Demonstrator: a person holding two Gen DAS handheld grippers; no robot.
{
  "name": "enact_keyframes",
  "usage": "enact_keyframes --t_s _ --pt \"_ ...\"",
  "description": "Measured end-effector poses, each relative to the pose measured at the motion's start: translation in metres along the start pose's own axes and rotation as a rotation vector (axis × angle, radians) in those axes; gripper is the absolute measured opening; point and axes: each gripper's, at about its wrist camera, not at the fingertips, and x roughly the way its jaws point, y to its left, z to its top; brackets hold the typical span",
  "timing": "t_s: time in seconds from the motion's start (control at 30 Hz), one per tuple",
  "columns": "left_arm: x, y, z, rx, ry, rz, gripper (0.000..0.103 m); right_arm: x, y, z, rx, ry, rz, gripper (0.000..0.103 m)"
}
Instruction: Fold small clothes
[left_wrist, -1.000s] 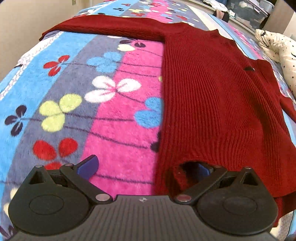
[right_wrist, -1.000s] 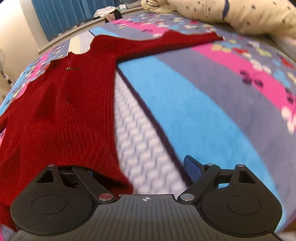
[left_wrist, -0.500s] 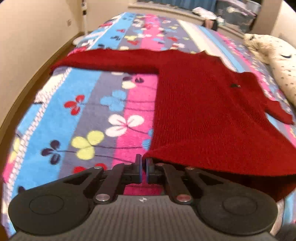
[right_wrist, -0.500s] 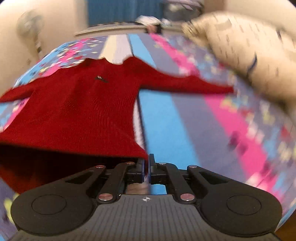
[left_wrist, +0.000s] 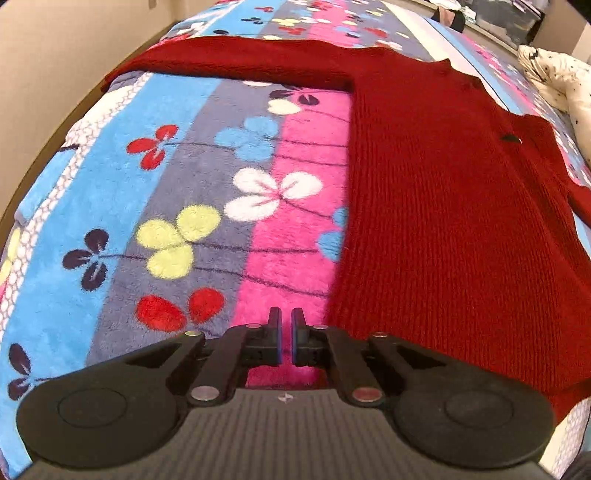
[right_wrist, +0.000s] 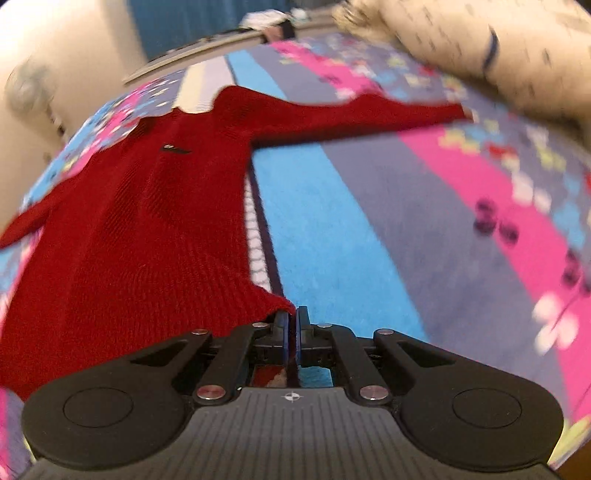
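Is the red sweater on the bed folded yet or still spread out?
Spread out. The sweater lies flat on the blanket, both sleeves stretched sideways; only its hem corner is pinched up in the right gripper.

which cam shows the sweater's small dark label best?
Left wrist: the small dark label on the red sweater is sharp there. The right wrist view shows it too, but smeared by motion blur.
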Motion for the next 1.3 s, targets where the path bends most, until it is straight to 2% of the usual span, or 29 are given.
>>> enact_keyframes --t_s 0.07,0.13,0.2,0.3,0.47,0.53,0.63,0.7,0.8,0.87,0.97,1.0,1.13,1.23,1.3 --pt "-0.001 -0.001 -0.002 0.003 0.003 -0.006 0.019 0.006 0.005 0.004 0.0 -0.006 -0.002 0.003" --pt "-0.006 -0.006 -0.007 0.031 -0.003 -0.013 0.045 0.007 0.014 0.015 -0.023 -0.034 0.006 0.003" --pt "-0.011 -0.012 -0.015 0.073 -0.011 -0.024 0.06 0.01 0.025 0.031 -0.048 -0.071 0.003 0.003" --pt "-0.018 -0.024 -0.028 0.142 -0.02 -0.068 0.074 0.017 0.042 0.052 -0.082 -0.121 -0.021 0.003" --pt "-0.003 -0.052 -0.049 0.295 0.017 -0.077 0.077 0.031 0.048 0.069 -0.079 -0.133 -0.048 0.003" --pt "0.0 -0.057 -0.05 0.307 0.02 -0.092 0.086 0.035 0.048 0.07 -0.081 -0.126 -0.057 0.003" --pt "-0.002 -0.056 -0.047 0.284 0.052 -0.196 0.086 0.037 0.047 0.072 -0.088 -0.123 -0.072 0.003" --pt "-0.012 -0.055 -0.048 0.291 0.024 -0.252 0.09 0.04 0.047 0.076 -0.082 -0.131 -0.088 0.003" --pt "-0.005 -0.059 -0.049 0.331 0.037 -0.19 0.091 0.046 0.042 0.087 -0.034 -0.139 -0.095 0.003" --pt "0.008 -0.051 -0.041 0.257 0.064 -0.136 0.091 0.051 0.038 0.092 -0.008 -0.135 -0.096 0.003" --pt "0.012 -0.019 -0.018 -0.029 0.079 -0.258 0.091 0.057 0.037 0.093 -0.007 -0.118 -0.104 0.003" --pt "0.013 -0.013 -0.013 -0.076 0.078 -0.286 0.091 0.058 0.037 0.092 -0.01 -0.116 -0.106 0.003" --pt "0.024 -0.01 -0.004 -0.087 0.12 -0.284 0.091 0.061 0.036 0.09 -0.004 -0.108 -0.1 0.003" --pt "0.025 -0.018 -0.006 -0.079 0.121 -0.27 0.092 0.063 0.035 0.09 0.0 -0.106 -0.097 0.003" --pt "0.024 -0.026 -0.01 -0.096 0.14 -0.288 0.09 0.063 0.036 0.089 -0.001 -0.106 -0.096 0.003"
